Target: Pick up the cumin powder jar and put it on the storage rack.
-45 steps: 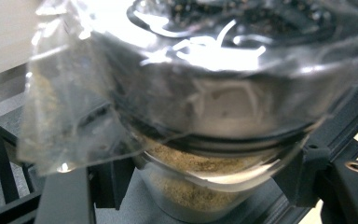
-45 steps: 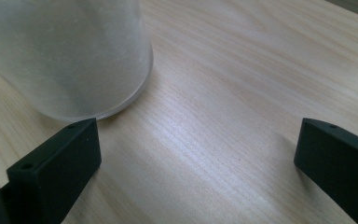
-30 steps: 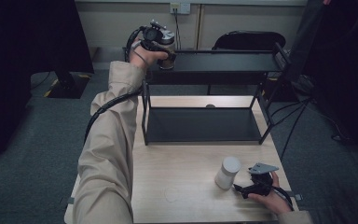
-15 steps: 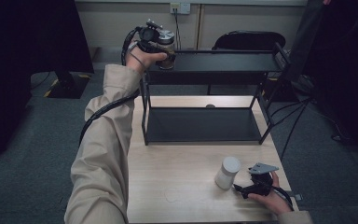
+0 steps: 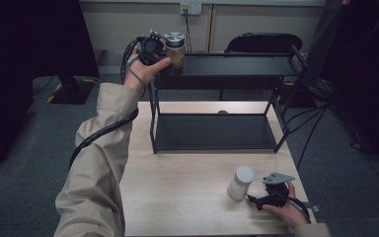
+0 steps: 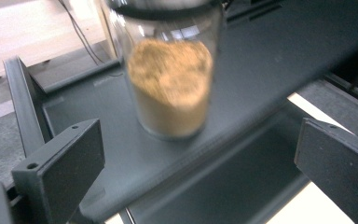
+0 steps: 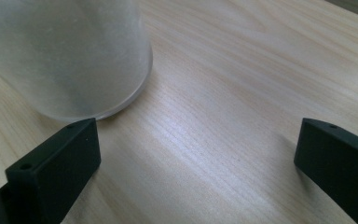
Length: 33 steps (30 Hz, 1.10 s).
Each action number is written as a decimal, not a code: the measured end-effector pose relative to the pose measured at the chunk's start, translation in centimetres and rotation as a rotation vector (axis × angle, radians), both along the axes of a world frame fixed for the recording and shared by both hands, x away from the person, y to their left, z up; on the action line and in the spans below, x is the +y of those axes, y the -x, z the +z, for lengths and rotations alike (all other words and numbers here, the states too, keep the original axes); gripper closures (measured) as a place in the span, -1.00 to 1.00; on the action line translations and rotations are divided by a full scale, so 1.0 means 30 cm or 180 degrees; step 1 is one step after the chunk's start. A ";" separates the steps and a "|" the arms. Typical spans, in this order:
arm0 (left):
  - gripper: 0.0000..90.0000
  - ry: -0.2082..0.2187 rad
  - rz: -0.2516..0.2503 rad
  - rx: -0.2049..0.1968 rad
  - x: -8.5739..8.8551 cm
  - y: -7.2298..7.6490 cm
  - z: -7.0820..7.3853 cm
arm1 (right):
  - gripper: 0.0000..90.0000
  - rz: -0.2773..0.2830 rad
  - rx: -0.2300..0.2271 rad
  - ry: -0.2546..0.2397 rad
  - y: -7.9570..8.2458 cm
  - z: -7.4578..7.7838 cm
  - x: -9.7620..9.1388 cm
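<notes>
Black shelf [image 5: 237, 64], one brown-filled jar [image 5: 174, 47], one white jar [image 5: 240, 182], two claws apart

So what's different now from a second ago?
The left gripper shifted slightly back toward the shelf's left end, its jaws open, apart from the jar of brown powder standing on the top shelf. The right gripper, also open, stayed on the table beside the white container.

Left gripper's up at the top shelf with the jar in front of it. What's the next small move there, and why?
Probably draw the left gripper straight back from the jar. Its jaws stand wide open, clear of the glass, and the jar sits upright on the top shelf, so it looks placed. The right gripper lies open beside the white container, a likely next pick.
</notes>
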<state>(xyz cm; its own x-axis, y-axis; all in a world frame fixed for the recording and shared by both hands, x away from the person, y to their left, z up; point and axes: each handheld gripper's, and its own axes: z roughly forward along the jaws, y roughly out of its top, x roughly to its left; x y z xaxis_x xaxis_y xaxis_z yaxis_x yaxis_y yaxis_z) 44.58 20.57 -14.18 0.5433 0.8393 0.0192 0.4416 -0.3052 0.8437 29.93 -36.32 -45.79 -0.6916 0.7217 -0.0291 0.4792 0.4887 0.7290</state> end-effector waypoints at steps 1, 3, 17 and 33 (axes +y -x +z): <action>-0.98 -0.0009 -0.0009 0.0000 0.005 0.008 -0.004 | -1.00 0.0001 0.0000 0.0000 0.000 0.000 0.000; -0.98 -0.0056 -0.0014 -0.0005 0.018 0.034 -0.019 | -1.00 0.0001 0.0000 0.0000 0.000 0.000 0.000; -0.96 -0.0042 -0.0200 0.0069 0.091 0.163 -0.187 | -1.00 0.0000 0.0000 0.0000 0.000 0.000 0.000; -0.96 -0.0031 -0.0201 0.0184 0.139 0.281 -0.418 | -1.00 0.0001 -0.0003 0.0002 0.000 0.000 0.000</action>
<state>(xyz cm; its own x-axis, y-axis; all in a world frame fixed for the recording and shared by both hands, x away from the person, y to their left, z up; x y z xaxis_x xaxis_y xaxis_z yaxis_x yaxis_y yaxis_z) 36.15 24.74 -26.72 0.5957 0.8032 -0.0057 0.4690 -0.3420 0.8143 29.93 -36.32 -45.78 -0.6919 0.7213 -0.0302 0.4783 0.4893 0.7293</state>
